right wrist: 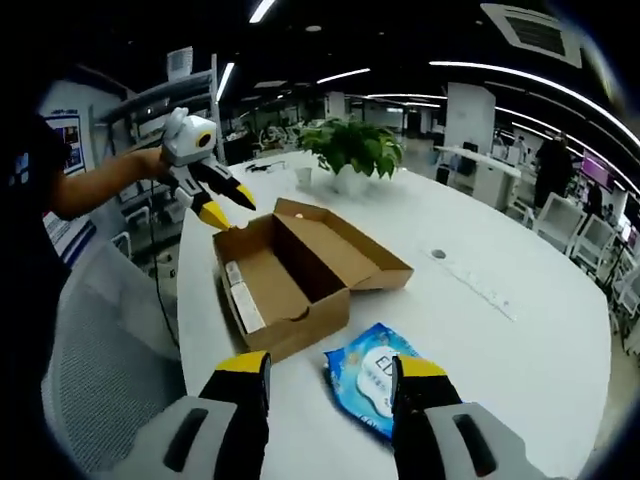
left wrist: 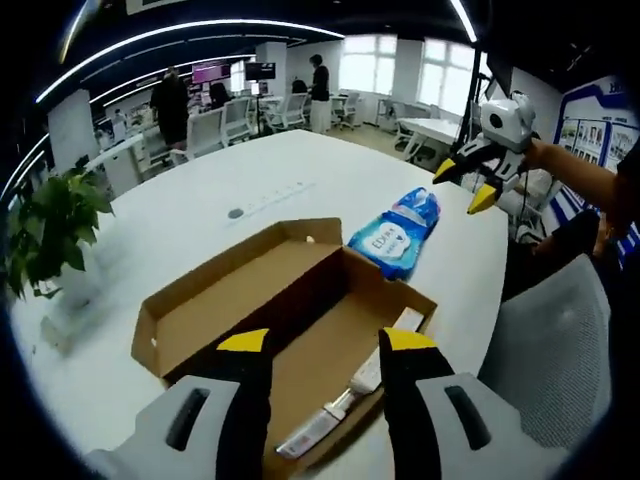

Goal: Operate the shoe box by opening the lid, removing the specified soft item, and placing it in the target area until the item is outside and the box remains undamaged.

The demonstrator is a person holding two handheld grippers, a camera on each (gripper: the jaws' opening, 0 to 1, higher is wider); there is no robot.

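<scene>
Both grippers, left (left wrist: pixel 325 345) and right (right wrist: pixel 330 368), gape wide and hold nothing. The pack (right wrist: pixel 372 382) lies on the table between the right jaws, just beside the open box (right wrist: pixel 300 270). A careless sweep could knock the box.

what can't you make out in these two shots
- Box near end: left gripper view, hidden behind the left gripper.
- Wipes pack near edge and print: right gripper view, partly behind the right gripper, lettering too small.
- White strip in the box: both views, too small to identify.
- Plant: left gripper view, cut off by the edge.
- People at the back: too small and blurred.
</scene>
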